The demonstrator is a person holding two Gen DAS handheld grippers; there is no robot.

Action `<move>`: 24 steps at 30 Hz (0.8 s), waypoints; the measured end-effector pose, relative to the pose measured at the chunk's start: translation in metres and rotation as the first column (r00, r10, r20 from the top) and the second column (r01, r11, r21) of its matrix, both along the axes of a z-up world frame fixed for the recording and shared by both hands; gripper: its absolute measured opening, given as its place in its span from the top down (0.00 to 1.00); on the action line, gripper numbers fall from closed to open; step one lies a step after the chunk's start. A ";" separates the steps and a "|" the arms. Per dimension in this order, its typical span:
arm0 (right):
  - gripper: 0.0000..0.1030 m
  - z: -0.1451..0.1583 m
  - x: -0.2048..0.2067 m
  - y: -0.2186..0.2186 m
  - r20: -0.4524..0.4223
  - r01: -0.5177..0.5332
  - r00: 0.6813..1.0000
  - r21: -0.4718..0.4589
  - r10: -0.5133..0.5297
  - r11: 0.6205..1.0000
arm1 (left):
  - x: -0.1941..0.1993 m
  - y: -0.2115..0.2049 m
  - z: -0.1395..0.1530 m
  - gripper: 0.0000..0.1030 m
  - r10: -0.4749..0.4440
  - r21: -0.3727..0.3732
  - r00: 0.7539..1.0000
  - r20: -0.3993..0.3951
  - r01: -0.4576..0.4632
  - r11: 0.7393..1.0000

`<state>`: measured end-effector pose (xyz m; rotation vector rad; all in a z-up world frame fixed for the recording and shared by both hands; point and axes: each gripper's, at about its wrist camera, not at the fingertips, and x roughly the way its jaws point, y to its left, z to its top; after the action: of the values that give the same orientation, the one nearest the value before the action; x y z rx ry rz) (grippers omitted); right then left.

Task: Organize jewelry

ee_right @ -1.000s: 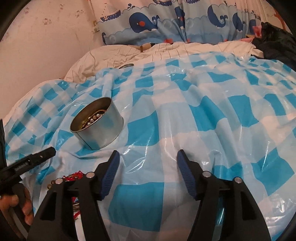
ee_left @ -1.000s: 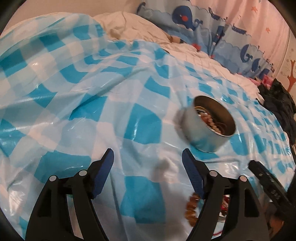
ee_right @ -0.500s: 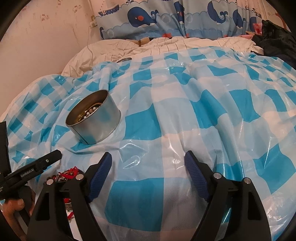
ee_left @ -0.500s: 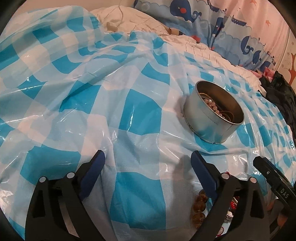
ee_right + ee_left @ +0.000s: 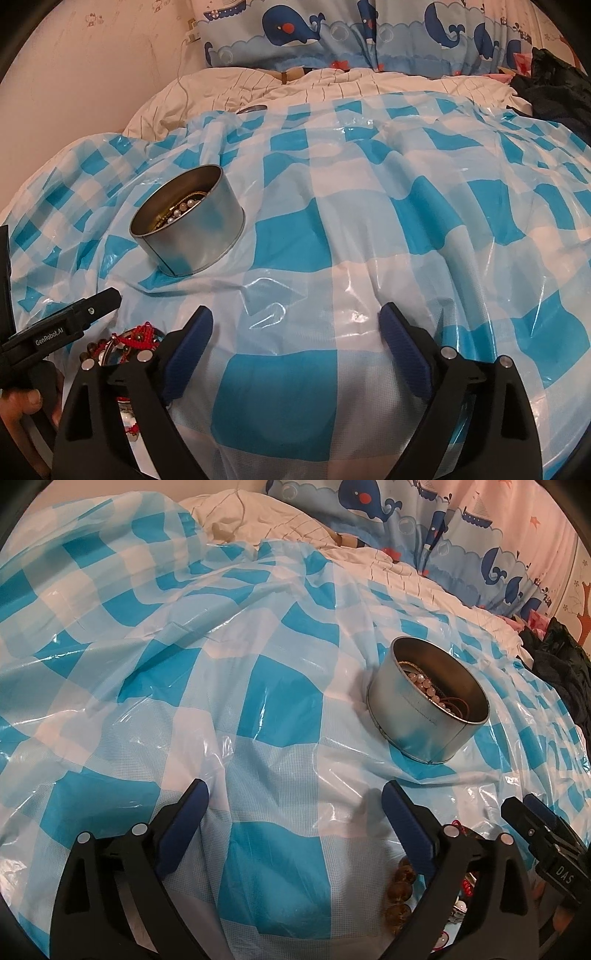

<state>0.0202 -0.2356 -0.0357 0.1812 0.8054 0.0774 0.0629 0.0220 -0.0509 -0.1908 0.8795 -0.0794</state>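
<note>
We see both claws, left (image 5: 291, 812) and right (image 5: 295, 336), spread wide and empty, having just been opening. The tin (image 5: 424, 701) on the bed already holds pearls; amber beads (image 5: 400, 890) and red-corded pieces (image 5: 136, 338) nearby still wait.

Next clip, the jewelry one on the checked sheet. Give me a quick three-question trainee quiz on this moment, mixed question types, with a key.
1. True or false: the round metal tin already holds a string of pearl beads.
2. Multiple choice: what lies between the left gripper's fingers? A) a red cord piece B) only the checked plastic sheet C) the tin
3. Short answer: where is the loose jewelry not yet put away, as the right wrist camera sees it?

Key
1. True.
2. B.
3. Low on the left of the picture, beside the right gripper's left finger, nearer the camera than the tin.
</note>
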 end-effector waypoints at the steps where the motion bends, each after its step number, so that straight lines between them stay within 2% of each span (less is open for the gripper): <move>1: 0.14 0.000 0.000 0.000 0.000 0.000 1.000 0.000 0.000 1.000 | 0.000 0.000 0.000 0.12 0.000 0.000 1.000 0.000 0.000 1.000; 24: 0.13 0.000 -0.001 0.000 0.000 0.001 1.000 0.002 -0.001 1.000 | 0.002 -0.002 -0.001 0.11 -0.002 0.016 1.000 -0.007 0.002 1.000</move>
<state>0.0191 -0.2356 -0.0358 0.1830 0.8051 0.0771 0.0650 0.0204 -0.0521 -0.1759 0.8873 -0.0733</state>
